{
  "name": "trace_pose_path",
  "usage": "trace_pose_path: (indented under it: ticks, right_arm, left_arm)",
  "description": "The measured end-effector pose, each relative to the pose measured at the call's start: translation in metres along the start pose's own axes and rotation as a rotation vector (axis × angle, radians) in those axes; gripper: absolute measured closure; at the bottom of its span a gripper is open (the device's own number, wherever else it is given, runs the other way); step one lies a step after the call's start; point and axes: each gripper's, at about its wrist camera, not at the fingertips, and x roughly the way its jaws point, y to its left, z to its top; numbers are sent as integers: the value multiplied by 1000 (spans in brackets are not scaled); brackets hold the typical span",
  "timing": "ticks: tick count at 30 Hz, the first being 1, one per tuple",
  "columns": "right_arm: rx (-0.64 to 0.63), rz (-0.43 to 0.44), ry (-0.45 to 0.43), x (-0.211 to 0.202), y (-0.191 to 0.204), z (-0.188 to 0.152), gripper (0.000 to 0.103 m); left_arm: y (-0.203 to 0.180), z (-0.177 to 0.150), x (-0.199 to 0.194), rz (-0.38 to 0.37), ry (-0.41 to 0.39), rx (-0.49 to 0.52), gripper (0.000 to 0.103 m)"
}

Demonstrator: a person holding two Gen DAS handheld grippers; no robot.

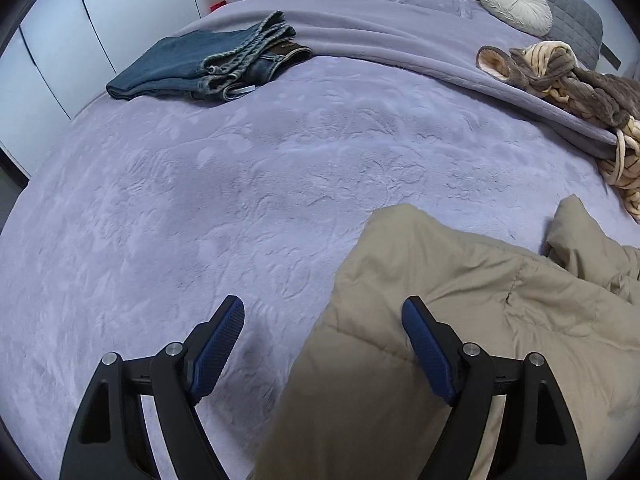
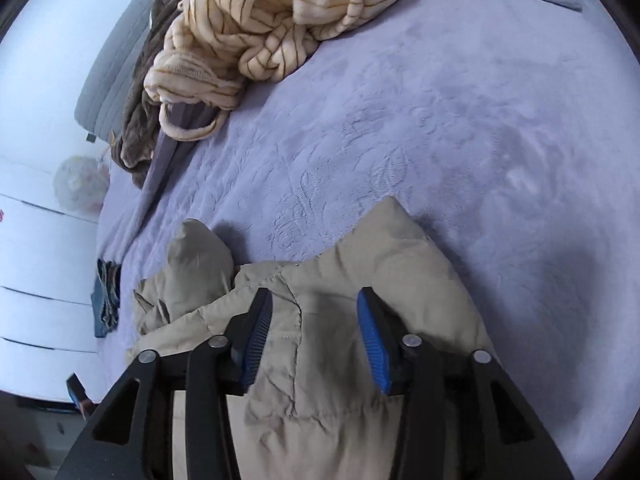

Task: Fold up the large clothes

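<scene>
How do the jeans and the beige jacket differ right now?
The jeans are blue denim, already folded into a compact stack; the beige jacket is padded, spread out and rumpled. The jeans lie far from both grippers; the jacket lies under the open left gripper and right gripper. Both rest on the lavender blanket.

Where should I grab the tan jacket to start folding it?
Grip the tan jacket at its raised far corner, coming from above with the open right gripper. That corner peaks off the bedspread, so the fingers can close around it.
</scene>
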Motion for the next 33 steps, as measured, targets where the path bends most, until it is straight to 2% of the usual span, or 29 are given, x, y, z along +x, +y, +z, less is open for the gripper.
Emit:
trace_pose_path:
  ticks: [2, 6, 10, 12, 13, 16, 22, 27, 28, 29, 33]
  right_arm:
    - [-10, 10, -6, -14, 4, -10, 38]
    - [-40, 38, 3, -43, 12, -43, 32]
    - [-33, 64, 27, -63, 13, -82, 29]
    - [-16, 72, 42, -71, 9, -101, 28]
    - [0, 80, 53, -74, 7, -110, 28]
    - [46, 91, 75, -82, -2, -134, 23]
    - [113, 76, 93, -91, -18, -172, 16]
    - [175, 71, 124, -81, -32, -192, 15]
    - [187, 73, 132, -77, -34, -194, 12]
    - [196, 75, 135, -74, -36, -197, 0]
    - [243, 99, 129, -64, -44, -201, 0]
  left_arm:
    - [2, -11, -17, -3, -3, 33, 20]
    - [3, -40, -46, -14, 10, 113, 20]
    - [10, -68, -71, -45, 17, 112, 20]
    - [13, -82, -82, -64, 23, 100, 12]
    - [15, -89, -86, -75, 29, 93, 0]
    - [19, -107, -99, -96, 44, 102, 0]
    - [21, -137, -111, -132, 100, 109, 0]
    - [23, -153, -102, -158, 169, 84, 0]
    - [23, -156, -99, -162, 183, 75, 0]
    - [24, -157, -97, -167, 192, 68, 0]
    - [25, -160, -89, -190, 217, 41, 0]
